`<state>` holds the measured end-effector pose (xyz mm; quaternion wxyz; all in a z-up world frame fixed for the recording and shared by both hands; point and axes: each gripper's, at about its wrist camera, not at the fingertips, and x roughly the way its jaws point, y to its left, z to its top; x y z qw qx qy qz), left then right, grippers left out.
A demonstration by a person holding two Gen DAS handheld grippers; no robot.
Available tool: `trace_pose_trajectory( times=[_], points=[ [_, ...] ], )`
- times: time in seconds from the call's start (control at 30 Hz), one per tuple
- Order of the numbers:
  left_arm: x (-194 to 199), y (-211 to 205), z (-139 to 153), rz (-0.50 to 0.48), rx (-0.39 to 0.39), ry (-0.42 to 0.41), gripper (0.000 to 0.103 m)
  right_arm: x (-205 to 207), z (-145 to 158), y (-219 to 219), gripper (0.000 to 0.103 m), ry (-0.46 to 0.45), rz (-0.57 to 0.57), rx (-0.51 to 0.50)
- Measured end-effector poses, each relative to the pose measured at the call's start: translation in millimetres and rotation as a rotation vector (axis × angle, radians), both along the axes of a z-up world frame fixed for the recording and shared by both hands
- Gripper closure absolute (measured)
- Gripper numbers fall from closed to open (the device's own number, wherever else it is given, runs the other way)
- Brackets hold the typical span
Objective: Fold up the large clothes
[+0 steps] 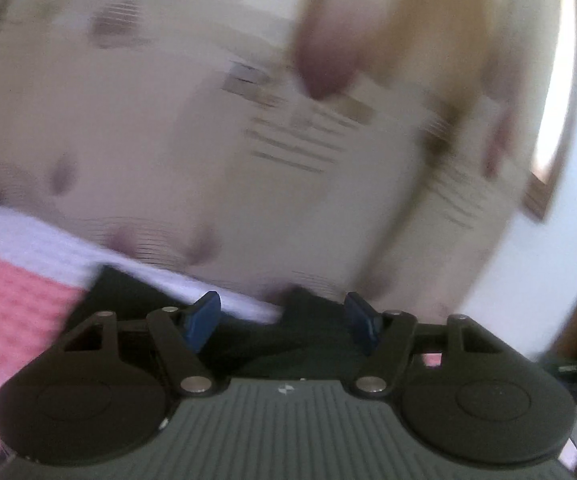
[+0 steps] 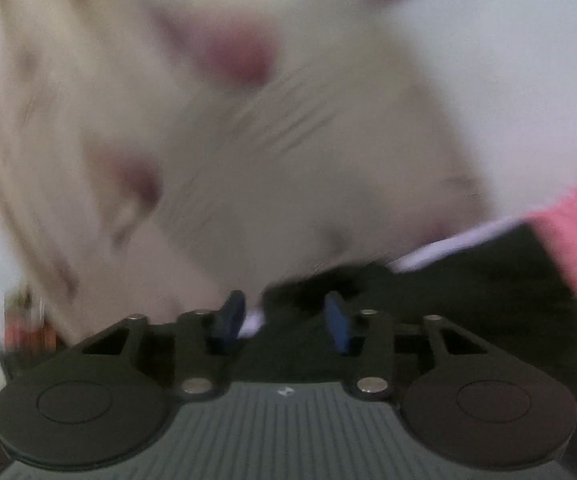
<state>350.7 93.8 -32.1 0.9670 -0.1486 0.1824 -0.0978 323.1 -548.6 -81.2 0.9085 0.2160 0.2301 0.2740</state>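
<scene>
Both sets of blue fingers spread wide: left gripper (image 1: pixel 284 320), right gripper (image 2: pixel 284 316). Dark garment (image 1: pixel 248 344) lying directly under each, pink-white cloth (image 1: pixel 12 300) beside.

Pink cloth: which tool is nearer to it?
Left, probably. The pink cloth lies right beside the left tool; from the right tool it sits off to the right, past dark fabric.
</scene>
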Motion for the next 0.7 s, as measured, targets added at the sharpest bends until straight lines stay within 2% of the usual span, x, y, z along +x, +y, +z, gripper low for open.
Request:
trace_pose_trajectory(
  times=[0.07, 0.13, 0.17, 0.2, 0.27, 0.33, 0.4, 0.47, 0.53, 0.63, 0.7],
  points=[
    [12.9, -27.9, -0.9, -0.05, 0.059, -0.017, 0.036, 20.0, -8.0, 42.8, 0.074, 0.022, 0.068, -0.087],
    [27.5, -50.4, -6.8, -0.085, 0.124, -0.031, 0.036, 38.1, -22.1, 75.2, 0.084, 0.041, 0.097, -0.187],
    [32.3, -58.5, -13.2, -0.101, 0.146, -0.032, 0.036, 46.0, -30.6, 87.5, 0.085, 0.043, 0.102, -0.241],
    [41.1, -64.3, -18.0, -0.118, 0.171, -0.023, 0.037, 52.7, -37.9, 96.9, 0.088, 0.043, 0.107, -0.291],
    [58.1, -71.2, -31.4, -0.14, 0.216, 0.002, 0.046, 63.1, -51.5, 106.6, 0.092, 0.058, 0.115, -0.354],
    [71.8, -70.7, -50.7, -0.135, 0.262, 0.039, 0.051, 69.4, -65.2, 105.8, 0.094, 0.096, 0.107, -0.365],
    [82.5, -59.3, -71.9, -0.112, 0.235, 0.107, 0.062, 72.7, -76.6, 98.6, 0.098, 0.116, 0.101, -0.357],
    [87.5, -41.2, -89.5, -0.062, 0.147, 0.148, 0.073, 74.8, -85.3, 90.0, 0.099, 0.129, 0.095, -0.319],
    [86.2, -31.6, -100.2, -0.036, 0.101, 0.146, 0.077, 73.8, -91.3, 84.0, 0.099, 0.128, 0.09, -0.289],
    [86.5, -30.5, -109.5, -0.02, 0.102, 0.149, 0.08, 73.2, -95.0, 73.7, 0.103, 0.138, 0.073, -0.231],
    [94.4, -18.8, -114.0, -0.005, 0.063, 0.17, 0.09, 74.8, -97.6, 57.8, 0.103, 0.156, 0.054, -0.179]
  ],
)
